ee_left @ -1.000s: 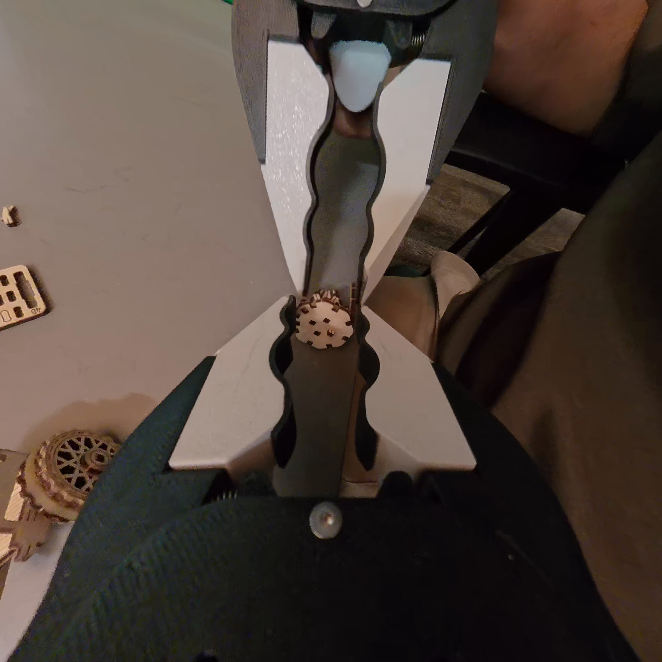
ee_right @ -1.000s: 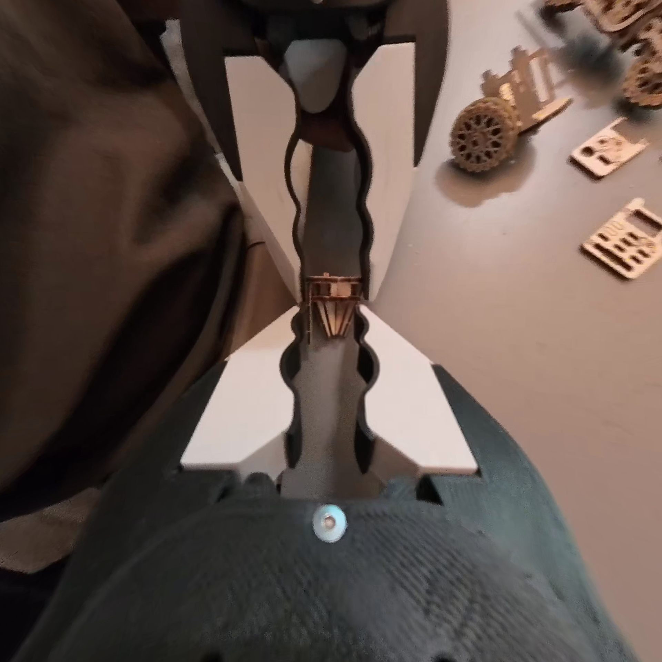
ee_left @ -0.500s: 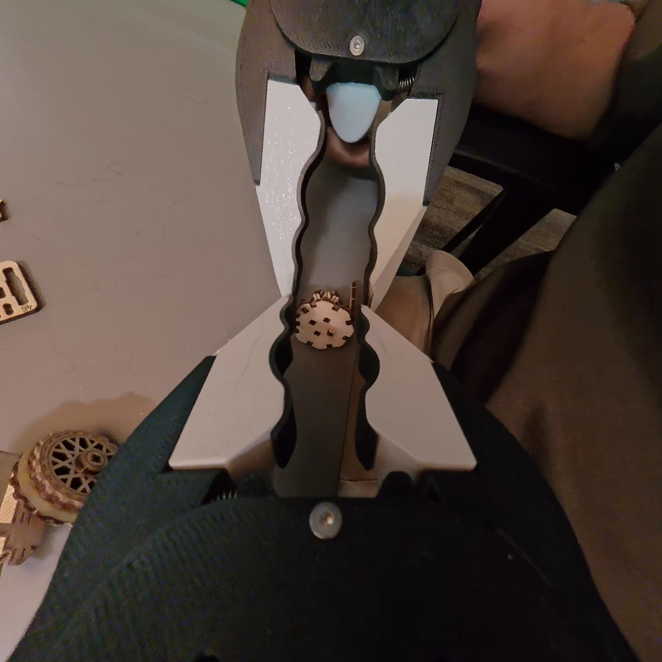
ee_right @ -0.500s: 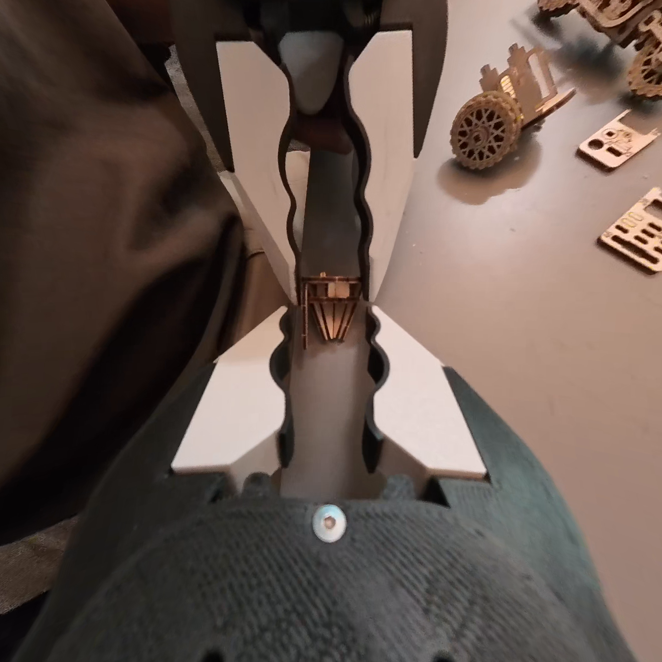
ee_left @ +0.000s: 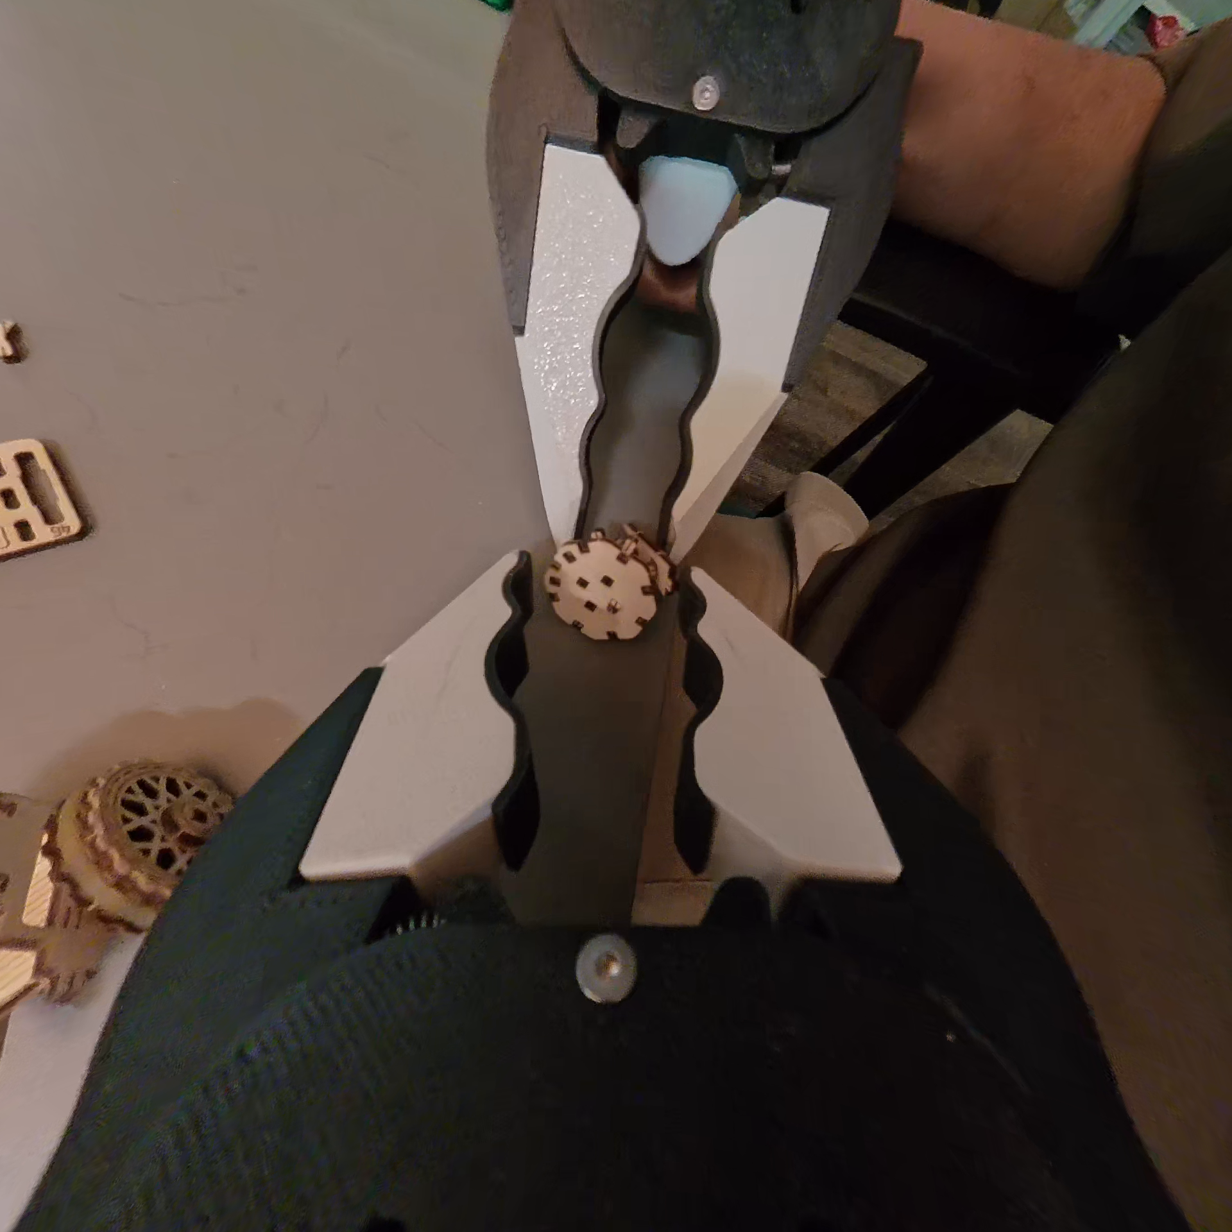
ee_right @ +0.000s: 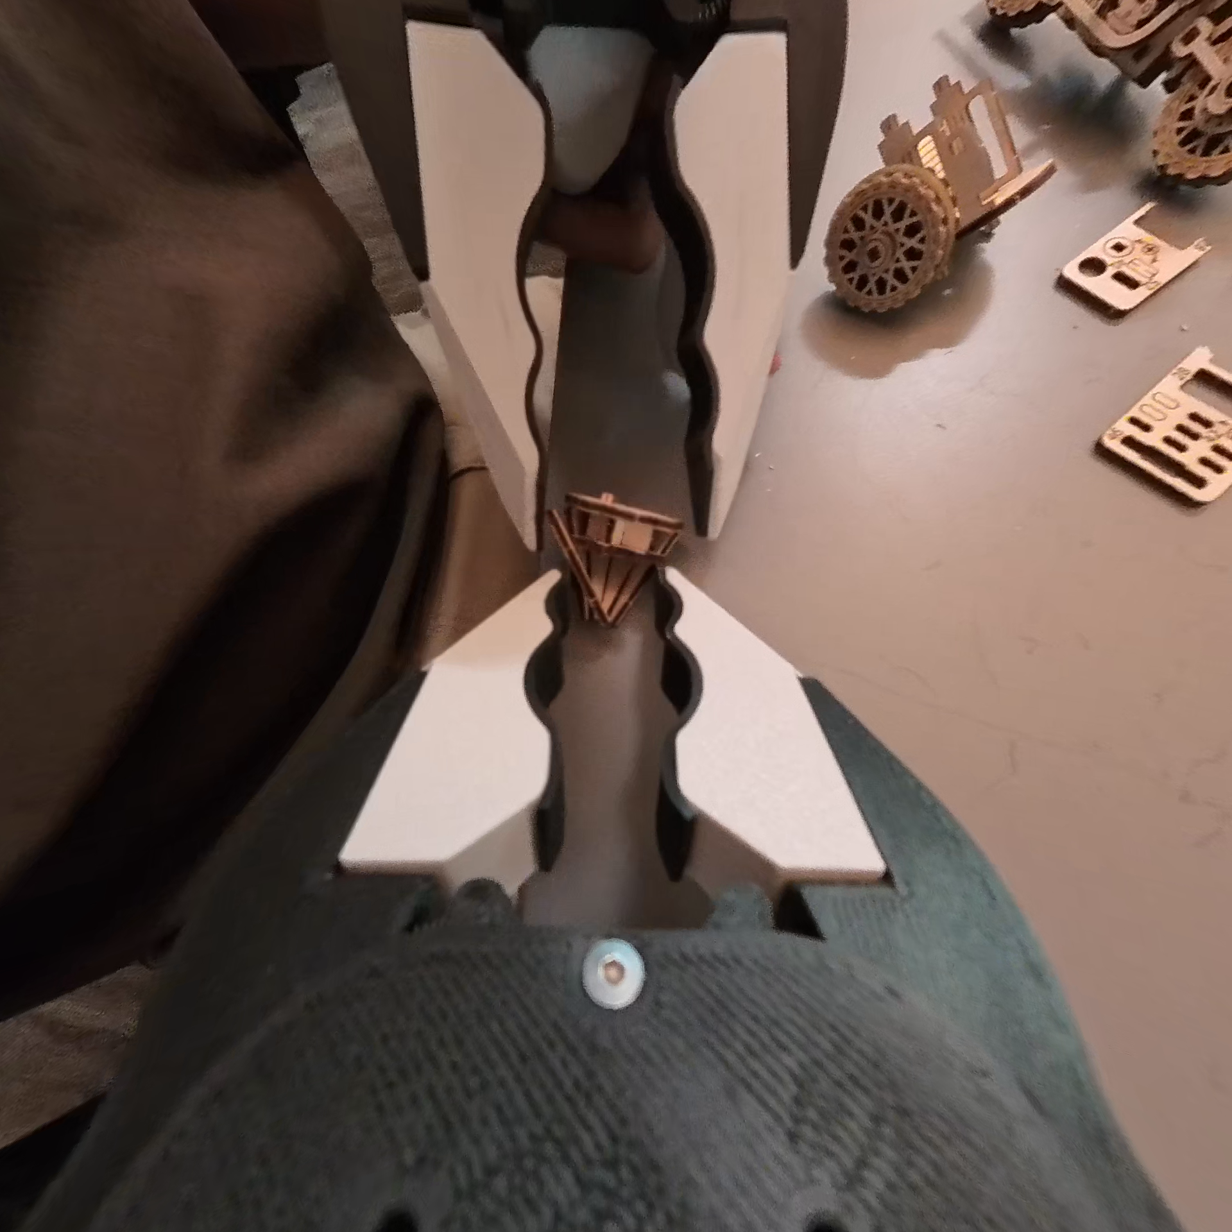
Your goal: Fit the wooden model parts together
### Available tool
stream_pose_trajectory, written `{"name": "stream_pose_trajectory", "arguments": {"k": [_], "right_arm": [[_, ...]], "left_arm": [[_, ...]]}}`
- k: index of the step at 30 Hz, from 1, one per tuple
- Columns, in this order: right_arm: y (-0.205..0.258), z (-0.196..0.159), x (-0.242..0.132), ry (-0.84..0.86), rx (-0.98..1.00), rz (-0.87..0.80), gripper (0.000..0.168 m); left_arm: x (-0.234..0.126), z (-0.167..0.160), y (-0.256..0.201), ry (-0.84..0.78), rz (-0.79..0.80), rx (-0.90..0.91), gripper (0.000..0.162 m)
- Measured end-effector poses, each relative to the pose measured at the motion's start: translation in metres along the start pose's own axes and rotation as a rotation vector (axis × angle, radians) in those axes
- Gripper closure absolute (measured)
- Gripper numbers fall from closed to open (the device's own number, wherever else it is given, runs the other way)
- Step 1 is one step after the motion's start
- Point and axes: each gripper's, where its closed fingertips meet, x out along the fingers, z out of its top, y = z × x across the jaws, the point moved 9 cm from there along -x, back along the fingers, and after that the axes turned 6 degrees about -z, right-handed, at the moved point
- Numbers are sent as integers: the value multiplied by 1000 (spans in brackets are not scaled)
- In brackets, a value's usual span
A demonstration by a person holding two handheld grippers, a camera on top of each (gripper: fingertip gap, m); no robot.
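A small wooden part (ee_left: 597, 593), a toothed round disc on a ribbed cone (ee_right: 610, 567), hangs between my two grippers, which meet tip to tip above the grey table's edge. My right gripper (ee_right: 610, 587) is shut on the cone's narrow end; in the left wrist view it (ee_left: 627, 527) reaches in from the top. My left gripper (ee_left: 603, 573) stands around the disc end with a thin gap on each side, slightly open; in the right wrist view it (ee_right: 617, 530) comes from the top. The part sits tilted.
On the grey table (ee_right: 933, 667) lie a spoked wooden wheel assembly (ee_right: 880, 240) (ee_left: 133, 847), two flat cut-out sheets (ee_right: 1127, 267) (ee_right: 1180, 440), one also in the left wrist view (ee_left: 33, 493), and a larger wooden model (ee_right: 1167, 67). A person's dark clothing (ee_left: 1067, 667) is close beside the grippers. Both grippers' tips are close together, under 4 cm apart.
My right gripper's fingers have closed onto the cone end. My left gripper's fingers have spread slightly off the disc. The part has tilted.
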Motion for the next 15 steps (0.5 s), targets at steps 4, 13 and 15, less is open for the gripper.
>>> {"name": "stream_pose_trajectory", "arguments": {"k": [4,13,15], "right_arm": [[1,1,0,0,9,7,142],[-1,0,0,-10,34,16,138],[-1,0,0,-14,46,25,137]], "left_arm": [[-2,-1,2,-1,-5,-17,123],[-6,-2,5,-25,-40,-56,133],[-6,-2,5,-25,-41,-58,133]]}}
